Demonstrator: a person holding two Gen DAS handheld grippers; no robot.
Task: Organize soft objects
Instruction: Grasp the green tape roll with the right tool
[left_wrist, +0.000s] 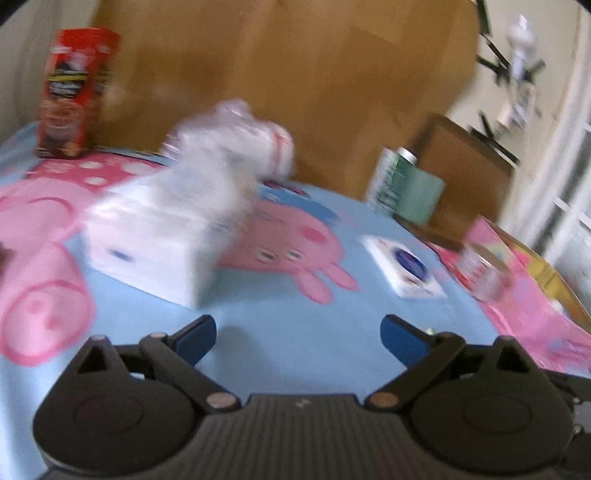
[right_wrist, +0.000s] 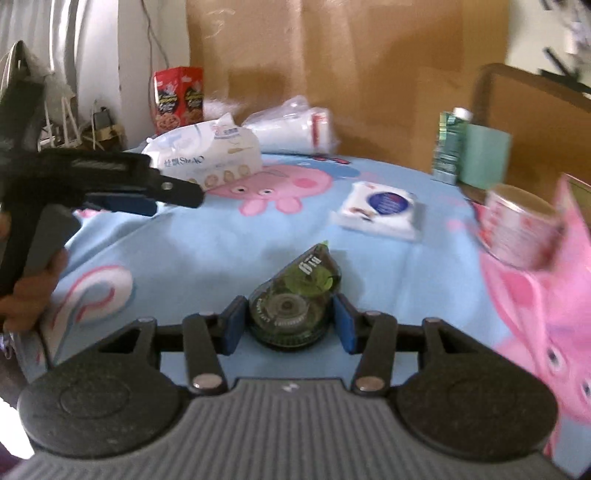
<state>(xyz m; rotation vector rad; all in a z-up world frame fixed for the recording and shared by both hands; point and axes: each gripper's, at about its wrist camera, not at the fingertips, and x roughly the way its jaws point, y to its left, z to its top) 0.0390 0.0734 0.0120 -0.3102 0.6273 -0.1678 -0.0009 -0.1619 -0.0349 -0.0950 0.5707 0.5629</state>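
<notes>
Blue fingers (right_wrist: 233, 325) around a translucent green, teardrop-shaped tape dispenser (right_wrist: 295, 299).

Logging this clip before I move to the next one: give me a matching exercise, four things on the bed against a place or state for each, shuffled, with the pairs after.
Things
1. correction tape dispenser
2. red snack box
3. small white wipes pack with a blue label
4. left gripper

Places or states
A. standing upright at the far edge, against the brown board
B. jaws wide apart, nothing between them
C. between the jaws of the right gripper
D. lying flat on the blue blanket, apart from both grippers

Pairs: 1-C, 2-A, 3-D, 4-B
</notes>
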